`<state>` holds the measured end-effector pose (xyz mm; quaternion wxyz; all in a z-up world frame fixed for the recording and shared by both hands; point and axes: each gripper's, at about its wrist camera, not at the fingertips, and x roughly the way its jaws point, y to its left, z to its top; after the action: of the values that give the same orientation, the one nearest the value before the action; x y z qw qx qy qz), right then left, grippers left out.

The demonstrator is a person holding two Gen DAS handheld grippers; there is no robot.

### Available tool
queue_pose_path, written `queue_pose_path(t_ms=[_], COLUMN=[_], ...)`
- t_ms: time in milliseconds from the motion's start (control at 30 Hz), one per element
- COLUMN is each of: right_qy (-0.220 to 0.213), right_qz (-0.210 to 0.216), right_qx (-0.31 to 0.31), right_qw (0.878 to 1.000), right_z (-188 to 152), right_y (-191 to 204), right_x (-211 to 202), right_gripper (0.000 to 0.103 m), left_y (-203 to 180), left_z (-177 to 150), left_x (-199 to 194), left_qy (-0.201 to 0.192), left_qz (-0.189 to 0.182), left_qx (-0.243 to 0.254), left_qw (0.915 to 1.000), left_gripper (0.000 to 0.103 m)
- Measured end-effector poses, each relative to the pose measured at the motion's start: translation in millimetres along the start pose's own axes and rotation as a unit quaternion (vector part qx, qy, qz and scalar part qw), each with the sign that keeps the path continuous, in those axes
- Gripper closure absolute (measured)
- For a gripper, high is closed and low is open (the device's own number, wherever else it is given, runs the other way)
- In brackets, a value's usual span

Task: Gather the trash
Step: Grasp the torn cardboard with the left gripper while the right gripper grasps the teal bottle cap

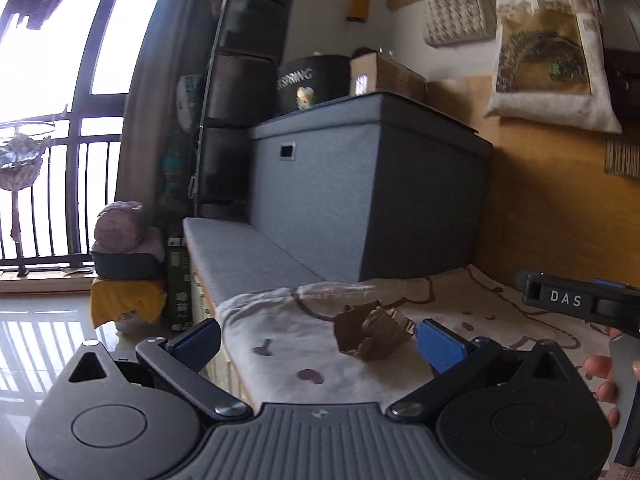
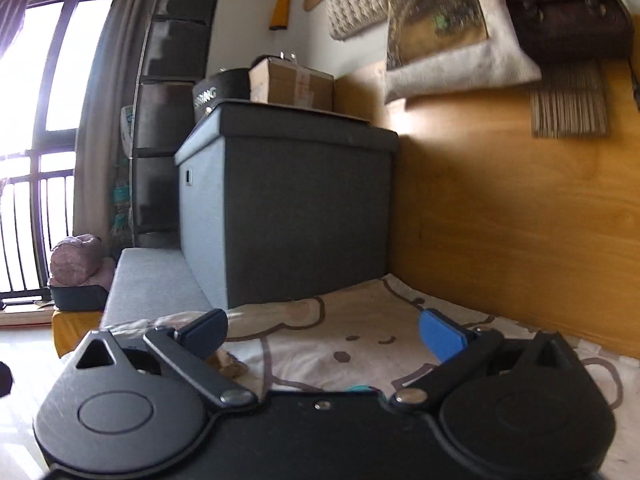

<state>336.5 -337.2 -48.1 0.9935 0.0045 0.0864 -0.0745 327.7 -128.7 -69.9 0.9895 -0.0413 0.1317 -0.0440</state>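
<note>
Blue-padded fingers of the left gripper (image 1: 318, 344) stand spread wide, nothing between them, with the crumpled brown cardboard scrap (image 1: 372, 336) lying just ahead and toward the right finger on the bear-print cloth (image 1: 280, 320). The right gripper (image 2: 324, 334) is spread too and holds nothing; in its view the scrap (image 2: 230, 364) peeks out behind its left finger. To pick well, the left gripper should probably shift a little right so the scrap sits midway, then close gently across its narrow width. Its long axis seems to run left to right, the ragged end toward the grey box (image 1: 360, 184); blur leaves this uncertain.
</note>
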Motion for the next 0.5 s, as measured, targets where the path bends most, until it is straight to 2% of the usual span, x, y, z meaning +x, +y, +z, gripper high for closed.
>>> queue_pose_path(t_ms=[233, 333, 467, 500], right_qy=[0.025, 0.043, 0.059, 0.059], right_qz=[0.0, -0.008, -0.008, -0.003], right_qx=[0.014, 0.031, 0.059, 0.06], right_qw=[1.0, 0.999, 0.996, 0.996], right_z=[-13, -29, -49, -52], right_y=[-34, -48, -59, -60], right_x=[42, 57, 73, 77], right_gripper=[0.0, 0.0, 0.0, 0.0], left_y=[-16, -19, -23, -22], left_z=[-14, -22, -29, -30], left_x=[74, 101, 129, 137], left_qy=[0.041, 0.059, 0.063, 0.078], left_qz=[-0.011, -0.023, -0.035, -0.036], left_qx=[0.012, 0.01, -0.003, -0.007], left_qw=[0.999, 0.998, 0.9974, 0.9963], left_gripper=[0.0, 0.0, 0.0, 0.0])
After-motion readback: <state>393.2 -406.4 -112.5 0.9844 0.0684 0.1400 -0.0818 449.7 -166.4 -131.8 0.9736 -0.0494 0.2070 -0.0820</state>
